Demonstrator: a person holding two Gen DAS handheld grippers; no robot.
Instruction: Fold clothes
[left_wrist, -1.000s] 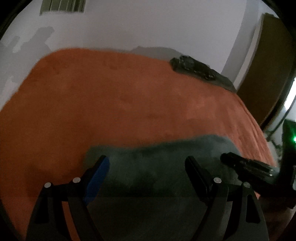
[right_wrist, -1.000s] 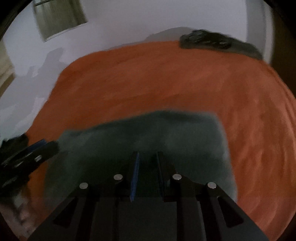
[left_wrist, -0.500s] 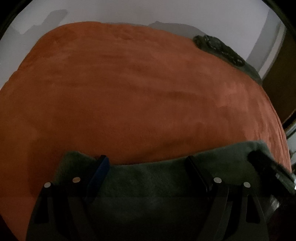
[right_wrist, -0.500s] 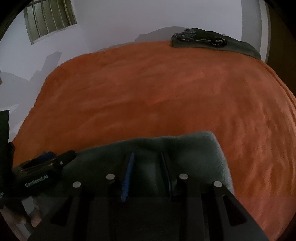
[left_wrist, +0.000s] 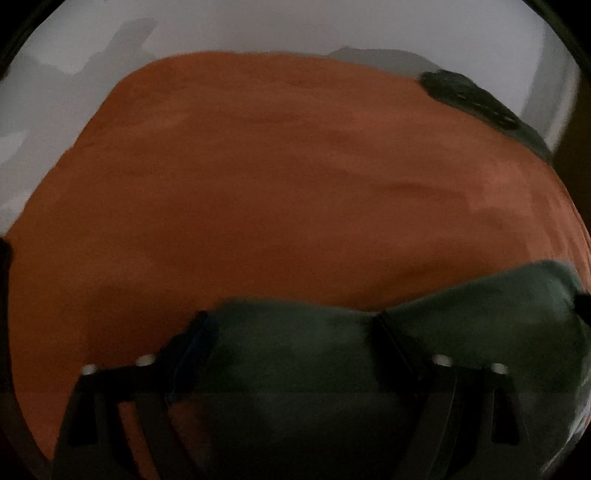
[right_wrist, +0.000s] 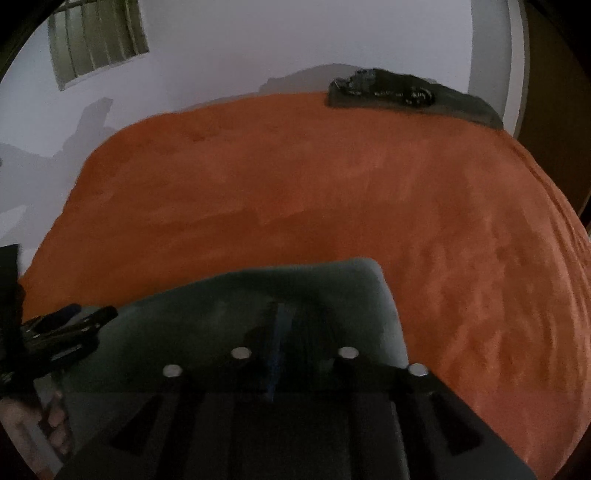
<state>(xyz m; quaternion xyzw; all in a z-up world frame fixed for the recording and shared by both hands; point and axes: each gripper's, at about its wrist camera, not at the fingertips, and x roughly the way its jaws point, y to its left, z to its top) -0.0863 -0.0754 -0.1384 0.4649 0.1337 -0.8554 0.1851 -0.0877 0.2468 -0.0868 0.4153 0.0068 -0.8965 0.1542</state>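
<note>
Cloth (left_wrist: 295, 343), grey-green, lies along the near edge of the orange bed (left_wrist: 280, 192), long axis running side to side. Left gripper (left_wrist: 291, 325) has just been opening wide, straddling its left end unpinched. Right gripper (right_wrist: 299, 317), nearly closed, seems to pinch the right end.

The left hand-held gripper (left_wrist: 291, 332) points steeply down, its jaws just opened to their widest. The right hand-held gripper (right_wrist: 295, 325) also angles down, jaws narrow, whether pressing anything is unclear
</note>
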